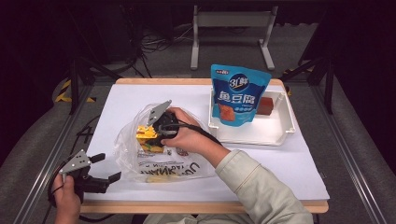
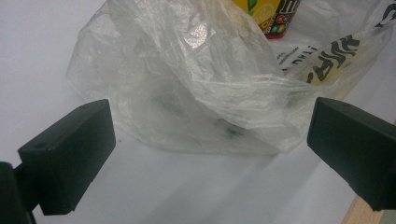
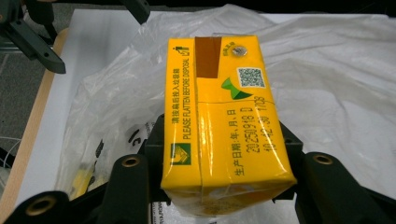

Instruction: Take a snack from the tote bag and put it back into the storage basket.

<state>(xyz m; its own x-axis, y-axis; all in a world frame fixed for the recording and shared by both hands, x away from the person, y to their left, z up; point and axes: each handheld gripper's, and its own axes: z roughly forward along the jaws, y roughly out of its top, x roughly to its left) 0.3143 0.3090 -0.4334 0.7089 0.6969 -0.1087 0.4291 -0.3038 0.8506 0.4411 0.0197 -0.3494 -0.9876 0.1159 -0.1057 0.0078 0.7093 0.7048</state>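
With the right gripper point(image 3: 205, 186) clenched on the carton point(image 3: 224, 121) over the bag point(image 1: 159, 154) and the left gripper point(image 1: 100, 168) released, the limp bag could snag and drag.

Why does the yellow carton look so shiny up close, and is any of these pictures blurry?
In the right gripper view, the yellow carton between the jaws shows a streak of glare along its glossy wrap, yet its print reads sharply. In the left gripper view, the black jaws are soft and near, while the plastic bag is crisper. In the high view, the table is bright and the surroundings dark.
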